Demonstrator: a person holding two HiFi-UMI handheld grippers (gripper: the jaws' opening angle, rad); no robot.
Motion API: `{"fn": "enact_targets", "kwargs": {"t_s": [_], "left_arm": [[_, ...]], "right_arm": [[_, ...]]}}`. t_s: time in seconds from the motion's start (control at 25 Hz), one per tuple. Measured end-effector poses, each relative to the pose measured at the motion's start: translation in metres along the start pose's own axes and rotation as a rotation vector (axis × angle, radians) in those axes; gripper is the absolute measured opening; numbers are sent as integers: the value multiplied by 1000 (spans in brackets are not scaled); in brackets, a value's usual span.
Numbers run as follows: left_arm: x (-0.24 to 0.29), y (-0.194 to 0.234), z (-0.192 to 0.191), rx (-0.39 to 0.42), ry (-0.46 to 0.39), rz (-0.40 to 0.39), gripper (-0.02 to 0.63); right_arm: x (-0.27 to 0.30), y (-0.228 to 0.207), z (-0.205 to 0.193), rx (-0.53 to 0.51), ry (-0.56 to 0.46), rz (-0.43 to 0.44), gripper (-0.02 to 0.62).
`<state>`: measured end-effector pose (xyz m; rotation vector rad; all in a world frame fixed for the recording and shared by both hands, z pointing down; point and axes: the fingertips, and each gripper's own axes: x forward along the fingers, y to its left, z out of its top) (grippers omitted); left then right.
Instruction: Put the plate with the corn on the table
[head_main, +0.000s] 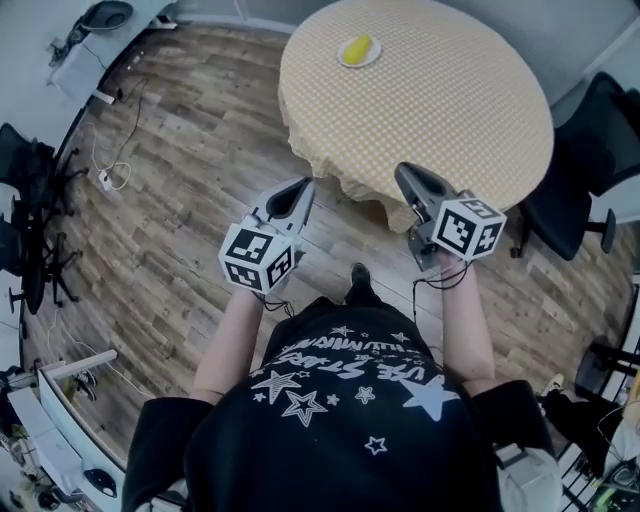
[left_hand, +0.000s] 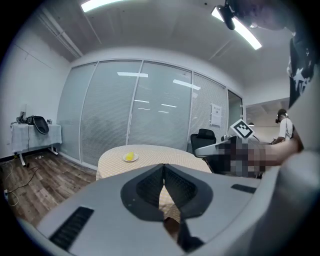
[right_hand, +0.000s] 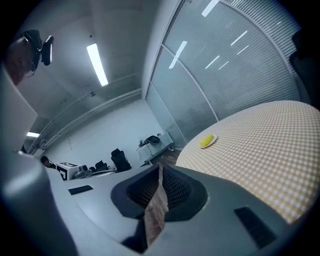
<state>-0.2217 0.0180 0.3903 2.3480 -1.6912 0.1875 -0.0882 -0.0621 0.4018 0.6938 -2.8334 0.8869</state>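
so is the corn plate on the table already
On the table: the plate with the corn rests flat near its far edge, nothing holding it.

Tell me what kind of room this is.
Probably an office or meeting room: a glass wall with blinds, a black office chair beside a round table with a checked cloth, and strip lights on the ceiling.

Cloth-covered table (head_main: 450, 110), matt wood-plank floor (head_main: 180, 180)
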Motion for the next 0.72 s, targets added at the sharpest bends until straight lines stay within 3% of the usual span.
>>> {"fn": "enact_targets", "kwargs": {"t_s": [0.4,0.72], "left_arm": [[-40,-39,-18,9,-9,-102,8],[-65,-48,-46,-7,19,-117,8]], "right_arm": [[-50,41,-36,-43,-19,-107,40],[-68,58,-68,-31,2,-145,40]]}}
